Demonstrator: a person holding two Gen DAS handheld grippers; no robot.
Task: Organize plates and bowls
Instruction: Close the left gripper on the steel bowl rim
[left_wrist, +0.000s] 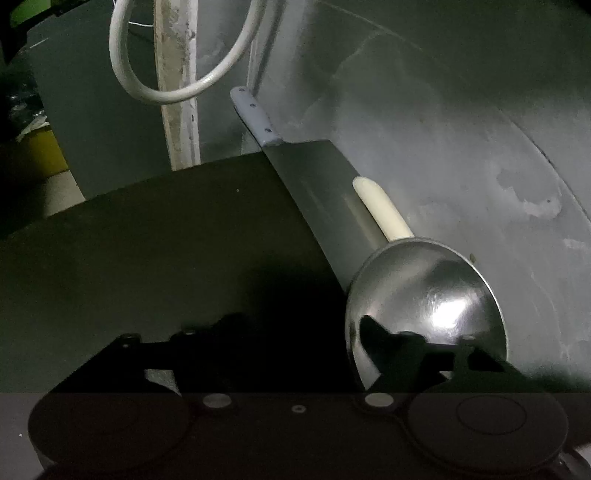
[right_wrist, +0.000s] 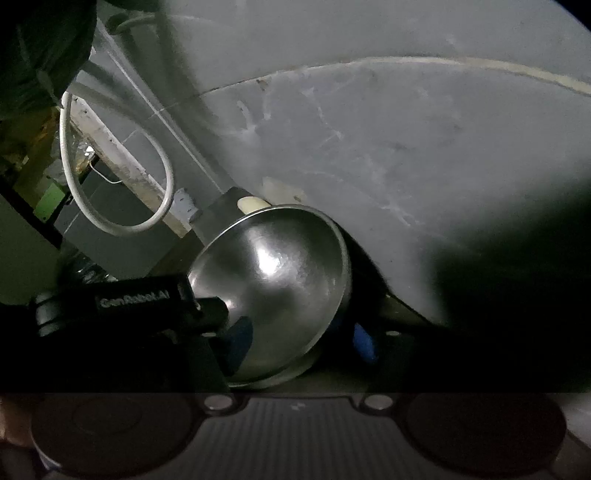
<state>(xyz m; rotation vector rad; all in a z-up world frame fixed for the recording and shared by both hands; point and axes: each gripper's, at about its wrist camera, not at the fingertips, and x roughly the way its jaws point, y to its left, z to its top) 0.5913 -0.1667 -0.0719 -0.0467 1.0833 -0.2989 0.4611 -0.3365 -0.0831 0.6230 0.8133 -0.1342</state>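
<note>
Steel bowl (left_wrist: 428, 306) sits tilted on its side against the grey wall (left_wrist: 443, 129), and we see its shiny hollow facing both cameras. In the left wrist view our left gripper (left_wrist: 417, 354) has a dark finger (left_wrist: 380, 328) lying across the bowl's lower rim; we cannot tell whether it is gripping. In the right wrist view the bowl (right_wrist: 273, 291) fills the middle, with a blue-tipped finger (right_wrist: 364, 341) of our right gripper (right_wrist: 299, 341) just behind its rim and another blue shape reflected inside, so that gripper looks clamped on the rim. Behind the bowl a cleaver (left_wrist: 310, 192) with a pale handle (left_wrist: 255, 116) leans on the wall, beside a cream stick (left_wrist: 384, 210). A white cable (left_wrist: 173, 70) loops above.
</note>
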